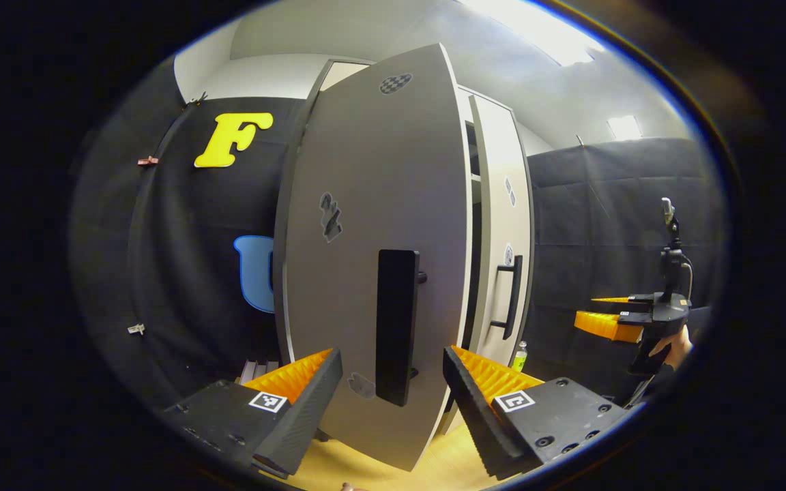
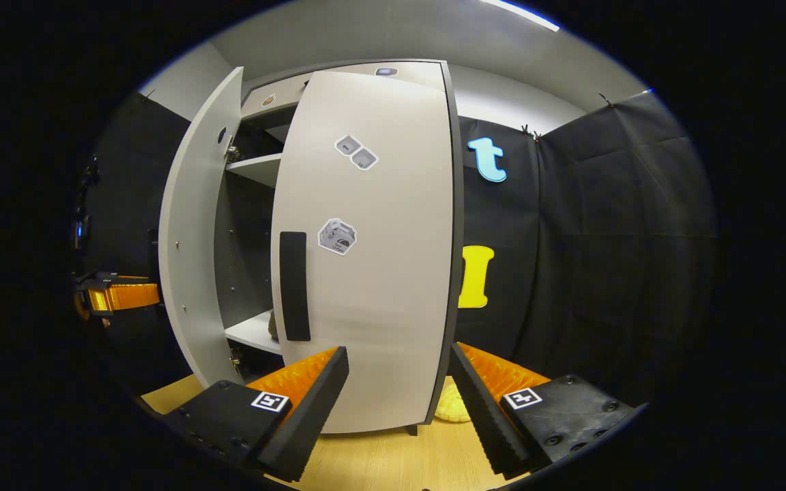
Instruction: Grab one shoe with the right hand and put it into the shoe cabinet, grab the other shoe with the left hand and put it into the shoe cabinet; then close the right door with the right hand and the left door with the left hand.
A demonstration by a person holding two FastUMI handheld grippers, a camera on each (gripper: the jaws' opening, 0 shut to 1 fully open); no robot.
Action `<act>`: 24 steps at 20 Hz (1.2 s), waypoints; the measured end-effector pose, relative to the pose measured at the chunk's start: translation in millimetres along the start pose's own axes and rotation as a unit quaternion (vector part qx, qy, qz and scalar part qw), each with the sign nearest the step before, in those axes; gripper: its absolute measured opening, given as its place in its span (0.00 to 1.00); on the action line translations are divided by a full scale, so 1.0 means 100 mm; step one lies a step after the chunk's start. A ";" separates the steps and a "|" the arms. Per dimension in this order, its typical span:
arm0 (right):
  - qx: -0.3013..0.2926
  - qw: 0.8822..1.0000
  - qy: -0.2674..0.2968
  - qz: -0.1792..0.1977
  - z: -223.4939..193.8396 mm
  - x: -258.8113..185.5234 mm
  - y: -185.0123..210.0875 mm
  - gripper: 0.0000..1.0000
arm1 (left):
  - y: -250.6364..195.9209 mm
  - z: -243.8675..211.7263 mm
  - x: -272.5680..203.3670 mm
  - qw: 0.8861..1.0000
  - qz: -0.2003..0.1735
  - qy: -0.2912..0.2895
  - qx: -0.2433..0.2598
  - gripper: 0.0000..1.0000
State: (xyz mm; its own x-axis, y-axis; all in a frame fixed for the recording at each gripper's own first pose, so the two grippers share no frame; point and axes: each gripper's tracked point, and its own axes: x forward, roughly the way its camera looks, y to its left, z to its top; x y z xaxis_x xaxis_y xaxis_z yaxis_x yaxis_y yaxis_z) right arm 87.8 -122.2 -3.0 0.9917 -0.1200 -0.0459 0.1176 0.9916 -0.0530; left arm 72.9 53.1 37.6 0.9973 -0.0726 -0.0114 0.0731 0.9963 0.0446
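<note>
The shoe cabinet's left door (image 1: 372, 204) stands partly open right in front of my left gripper (image 1: 393, 356). That gripper is open, and the door's black handle (image 1: 396, 327) lies in line with the gap between its fingers. Beyond it is the right door (image 1: 502, 225) with its bar handle (image 1: 512, 294). In the right gripper view the right door (image 2: 372, 273) is close ahead and nearly shut. My right gripper (image 2: 400, 353) is open and holds nothing. Between the doors a white shelf (image 2: 253, 333) carries a small brown shape (image 2: 273, 326), mostly hidden.
A hand holds the right gripper (image 1: 628, 319) out at the right of the left gripper view. A green bottle (image 1: 519, 356) stands by the cabinet's foot. A pale yellow object (image 2: 451, 408) lies on the wooden floor (image 2: 379, 457) at the cabinet's right corner. Black cloth walls surround the cabinet.
</note>
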 end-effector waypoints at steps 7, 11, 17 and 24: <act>-0.001 1.000 0.000 -0.004 0.02 -0.14 0.11 0.98 | -0.03 -0.03 -0.15 1.000 -0.002 -0.003 0.010 0.95; -0.003 1.000 0.001 -0.001 0.01 -0.19 0.20 0.98 | -0.01 -0.07 -0.20 1.000 0.009 0.000 0.011 0.95; 0.003 1.000 -0.004 0.006 0.05 -0.22 0.23 0.98 | -0.05 -0.09 -0.22 1.000 0.006 0.003 -0.001 0.95; 0.020 0.999 -0.013 0.034 0.14 -0.20 0.39 0.98 | -0.09 -0.06 -0.26 1.000 0.008 0.002 0.004 0.95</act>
State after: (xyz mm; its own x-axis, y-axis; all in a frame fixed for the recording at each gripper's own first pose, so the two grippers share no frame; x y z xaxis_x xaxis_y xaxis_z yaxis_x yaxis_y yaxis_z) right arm 72.8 -80.9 9.6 0.9984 -0.0507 -0.0230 0.0505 0.9987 -0.0106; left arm 46.2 46.2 31.5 0.9983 -0.0566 -0.0153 0.0574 0.9969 0.0535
